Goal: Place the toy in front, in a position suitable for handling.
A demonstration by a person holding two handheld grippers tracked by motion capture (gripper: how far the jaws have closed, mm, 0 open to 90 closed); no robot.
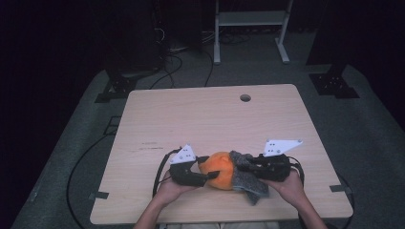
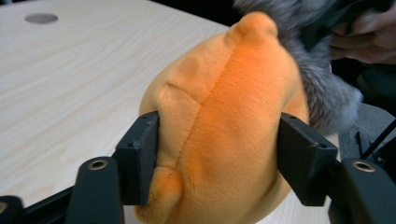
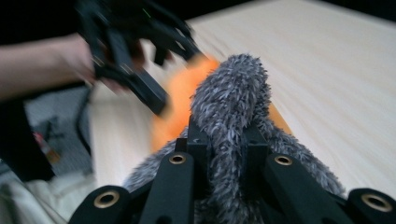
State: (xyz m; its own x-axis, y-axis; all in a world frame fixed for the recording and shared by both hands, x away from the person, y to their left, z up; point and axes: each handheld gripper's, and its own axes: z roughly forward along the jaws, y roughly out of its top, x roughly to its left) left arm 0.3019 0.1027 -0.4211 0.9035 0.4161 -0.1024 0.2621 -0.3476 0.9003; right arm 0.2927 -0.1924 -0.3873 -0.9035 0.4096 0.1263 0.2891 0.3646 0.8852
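Note:
An orange plush toy (image 1: 219,170) with a grey fuzzy part (image 1: 249,182) lies near the front edge of the wooden table (image 1: 205,114). My left gripper (image 1: 206,174) comes at it from the left. In the left gripper view both pads (image 2: 140,158) press into the sides of the orange plush (image 2: 224,121), so the left gripper (image 2: 217,140) is shut on it. My right gripper (image 1: 240,167) comes from the right. In the right gripper view the right gripper (image 3: 226,135) is shut on a fold of the grey fuzzy fabric (image 3: 231,88), with the orange body (image 3: 182,93) behind it.
A round hole (image 1: 245,98) sits near the table's far edge. Beyond the table stand a white frame (image 1: 250,28) and black stands (image 1: 334,83), with cables (image 1: 172,67) on the grey floor. The far half of the tabletop is bare wood.

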